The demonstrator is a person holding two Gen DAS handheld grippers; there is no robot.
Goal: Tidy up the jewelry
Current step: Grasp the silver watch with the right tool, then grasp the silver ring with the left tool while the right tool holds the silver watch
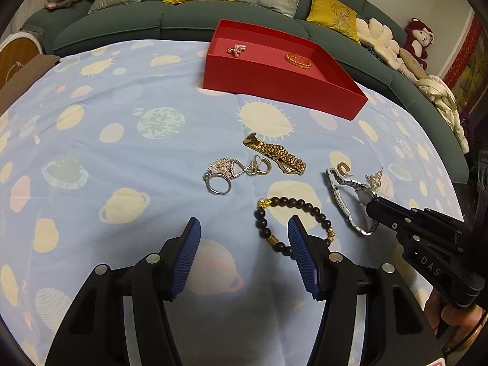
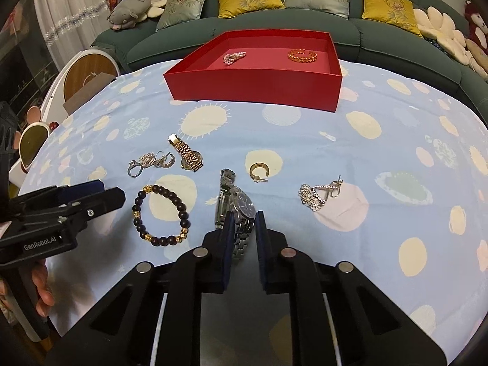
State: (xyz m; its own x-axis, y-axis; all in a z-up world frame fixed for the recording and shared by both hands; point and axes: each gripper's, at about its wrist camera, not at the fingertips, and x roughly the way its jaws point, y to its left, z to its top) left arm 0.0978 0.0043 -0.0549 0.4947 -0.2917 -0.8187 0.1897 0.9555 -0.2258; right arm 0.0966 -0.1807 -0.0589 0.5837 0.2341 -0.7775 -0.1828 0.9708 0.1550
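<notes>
Closing on the silver watch at the worktop's near edge

Hovering in the left wrist view, the left claw is gaping empty, the bead bracelet lying just ahead. Looking through the right wrist view, the right claw is straddling the silver watch, its band running lengthwise between nearly closed fingers; the red box is sitting toward the far edge.

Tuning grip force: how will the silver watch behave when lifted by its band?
The silver watch has a linked metal band, so it will probably droop. The case likely makes it top-heavy. The right gripper straddles the polished band, which may slip.
</notes>
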